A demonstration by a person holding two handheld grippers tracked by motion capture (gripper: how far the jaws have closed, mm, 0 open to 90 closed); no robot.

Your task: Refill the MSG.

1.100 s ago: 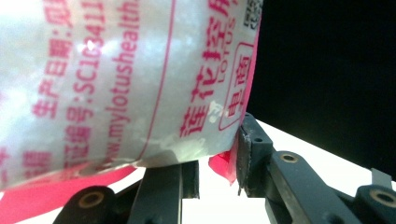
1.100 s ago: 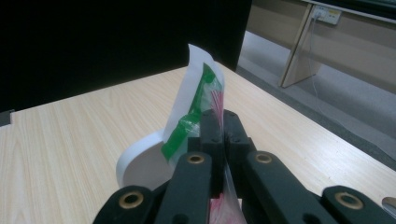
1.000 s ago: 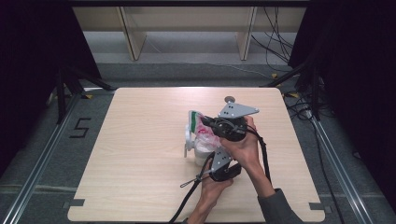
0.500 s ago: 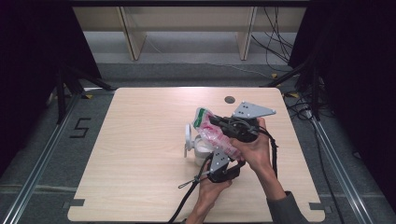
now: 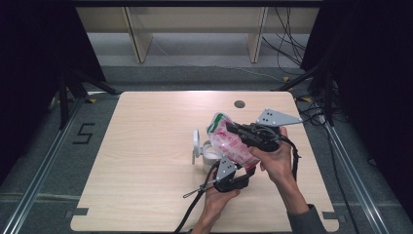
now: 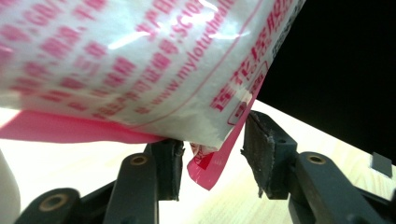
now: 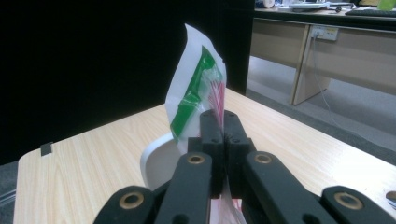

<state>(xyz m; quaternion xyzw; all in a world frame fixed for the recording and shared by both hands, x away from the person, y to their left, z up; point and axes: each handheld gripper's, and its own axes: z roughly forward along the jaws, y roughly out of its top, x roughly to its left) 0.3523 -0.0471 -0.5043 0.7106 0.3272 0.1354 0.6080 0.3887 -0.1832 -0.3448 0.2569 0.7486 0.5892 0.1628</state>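
Tilting over white cup (image 5: 210, 152): pink-printed bag (image 5: 233, 144)

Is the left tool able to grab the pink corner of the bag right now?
Probably yes: the left tool has just been opening, and the bag's pink corner hangs between its jaws, unpinched, while the right tool clamps the bag.

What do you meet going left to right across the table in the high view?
White lidded container → pink and white bag → right tongs clamped on the bag → grey three-cornered plate.
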